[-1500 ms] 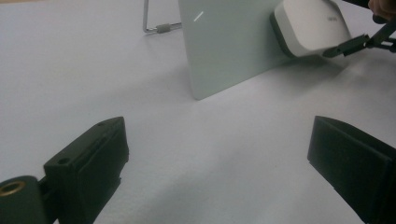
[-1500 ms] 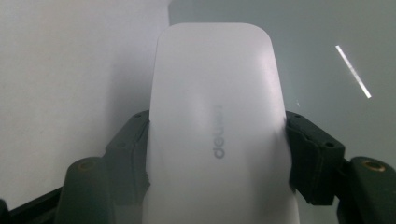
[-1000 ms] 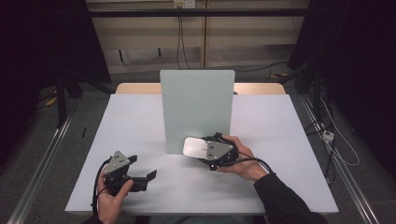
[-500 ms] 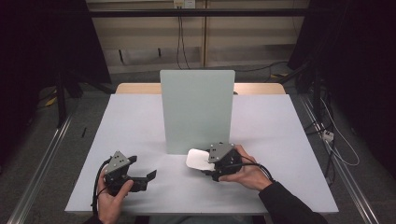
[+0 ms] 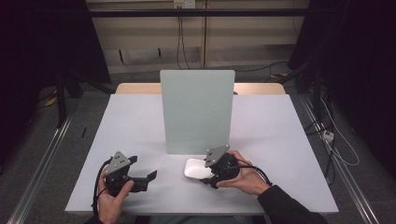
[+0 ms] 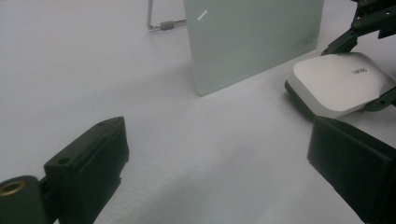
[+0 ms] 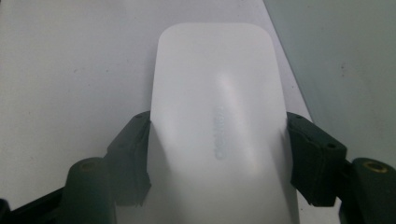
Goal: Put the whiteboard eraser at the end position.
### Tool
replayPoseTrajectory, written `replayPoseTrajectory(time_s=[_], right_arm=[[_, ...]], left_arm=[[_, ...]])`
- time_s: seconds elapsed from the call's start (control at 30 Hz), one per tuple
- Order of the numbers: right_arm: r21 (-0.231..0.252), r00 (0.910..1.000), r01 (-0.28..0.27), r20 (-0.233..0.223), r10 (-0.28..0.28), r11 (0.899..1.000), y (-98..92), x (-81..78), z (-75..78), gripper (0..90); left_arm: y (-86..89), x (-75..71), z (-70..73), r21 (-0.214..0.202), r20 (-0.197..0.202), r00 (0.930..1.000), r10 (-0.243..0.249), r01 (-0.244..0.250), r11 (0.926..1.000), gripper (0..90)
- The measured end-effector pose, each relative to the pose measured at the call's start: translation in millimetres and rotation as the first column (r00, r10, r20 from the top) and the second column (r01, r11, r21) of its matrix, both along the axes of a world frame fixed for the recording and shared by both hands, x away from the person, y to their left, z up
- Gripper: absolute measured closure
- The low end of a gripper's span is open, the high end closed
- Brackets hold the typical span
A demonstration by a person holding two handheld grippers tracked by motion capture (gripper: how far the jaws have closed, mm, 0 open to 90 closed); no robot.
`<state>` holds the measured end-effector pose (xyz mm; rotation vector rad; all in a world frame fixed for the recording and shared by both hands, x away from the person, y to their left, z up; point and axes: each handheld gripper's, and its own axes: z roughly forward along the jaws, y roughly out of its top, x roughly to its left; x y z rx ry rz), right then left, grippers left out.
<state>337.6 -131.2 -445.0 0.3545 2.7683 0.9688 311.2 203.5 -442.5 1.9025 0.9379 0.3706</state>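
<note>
A flat white computer mouse (image 5: 193, 168) with a dark underside sits just in front of the upright pale green board (image 5: 197, 112). My right gripper (image 5: 204, 171) is shut on it, one black pad against each long side. In the right gripper view the mouse (image 7: 217, 107) runs forward between the pads (image 7: 133, 156), with the board (image 7: 345, 60) to its right. In the left gripper view the mouse (image 6: 336, 84) lies low over the table, slightly tilted. My left gripper (image 5: 144, 169) rests at the front left, open, nothing between its wide-apart fingers (image 6: 95, 158).
The white table (image 5: 280, 140) has its near edge just behind both hands. The board stands mid-table on a wire stand (image 6: 159, 23). Dark floor, rails and cables surround the table.
The right gripper has carried the mouse a little toward the near edge, away from the board's foot, and lower. The left gripper has stayed put.
</note>
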Motion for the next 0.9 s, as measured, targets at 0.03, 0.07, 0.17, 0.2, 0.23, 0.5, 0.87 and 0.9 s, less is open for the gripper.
replayPoseTrajectory(time_s=[0.03,0.07,0.17,0.2,0.23,0.5,0.87,0.9], right_arm=[[-0.007,1.0,0.003,0.0,-0.003,1.0,1.1,-0.4,-0.4,31.5],[-0.01,1.0,0.003,0.001,-0.003,1.0,2.0,-0.3,-0.7,31.4],[-0.01,0.9999,0.011,-0.012,-0.011,1.0,2.0,1.0,-1.5,31.0],[-0.009,0.9998,0.016,-0.011,-0.017,1.0,1.9,0.9,-2.2,30.3],[-0.01,0.9998,0.02,-0.008,-0.02,1.0,2.2,1.0,-3.2,29.3],[0.109,0.9959,0.091,-0.006,-0.091,0.99,-7.6,3.5,2.7,11.7],[0.262,0.9744,0.223,-0.03,-0.223,0.939,-28.1,-7.0,8.3,7.5],[0.264,0.9708,0.236,-0.023,-0.239,0.935,-29.5,-7.9,8.7,6.7]], left_arm=[[0.0,0.2,0.1,0.001,0.002,1.0,-0.001,0.001,1.0,5.1],[-0.2,0.3,0.3,0.004,0.003,1.0,-0.001,0.001,1.0,5.2],[-1.0,0.5,-0.3,0.003,-0.001,1.0,-0.005,0.005,1.0,5.2],[-0.8,0.5,-0.4,0.005,-0.003,1.0,-0.003,0.003,1.0,5.2],[-0.2,0.9,-0.6,0.006,-0.005,1.0,-0.002,0.002,1.0,5.2],[0.8,0.1,-0.3,0.006,-0.001,1.0,0.001,-0.001,1.0,5.2],[2.4,0.0,0.0,-0.004,0.003,0.9999,0.01,-0.01,0.9999,5.1],[2.5,-0.1,0.1,-0.004,0.002,0.9999,0.01,-0.01,0.9999,5.1]])
